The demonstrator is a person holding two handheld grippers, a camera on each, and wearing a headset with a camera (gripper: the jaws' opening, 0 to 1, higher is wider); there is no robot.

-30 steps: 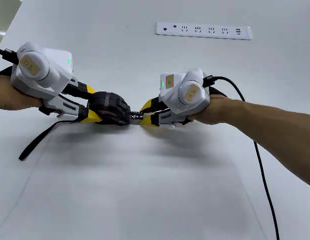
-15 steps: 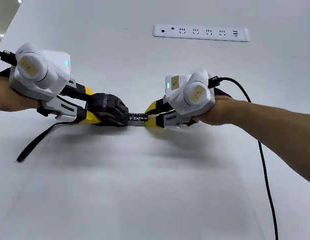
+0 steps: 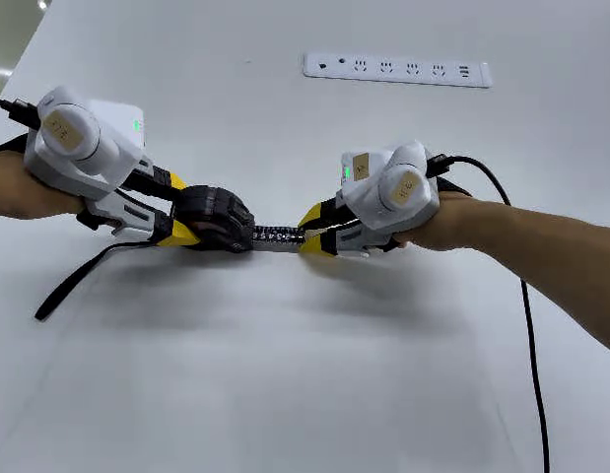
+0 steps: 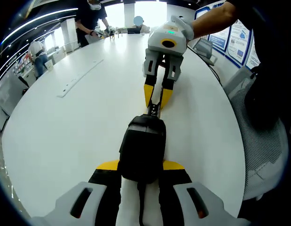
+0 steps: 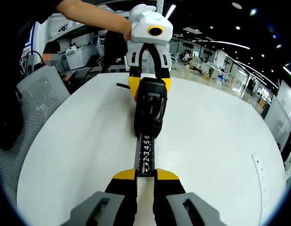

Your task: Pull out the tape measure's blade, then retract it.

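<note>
Both grippers are out over the white table (image 3: 285, 384), facing each other tip to tip. The left gripper (image 3: 181, 209) has its yellow-tipped jaws pressed in on either side of the black tape measure (image 3: 216, 217), holding the case by its flanks with the mouth turned toward the other hand. A short length of blade (image 3: 278, 236) runs out of that mouth straight across to the right gripper (image 3: 312, 233), whose jaws are pinched together on the blade's far end. In the right gripper view the blade is dark with white numerals, 2 to 6 readable between the case and the jaws. The blade looks level and straight between the two. I cannot tell whether the case touches the tabletop or hangs just above it. A black strap (image 3: 78, 281) trails from the left gripper's side down onto the table toward the near left. A black cable (image 3: 526, 325) runs from the right gripper back along the person's forearm. A white power strip (image 3: 398, 67) lies well apart at the far side of the table.
</note>
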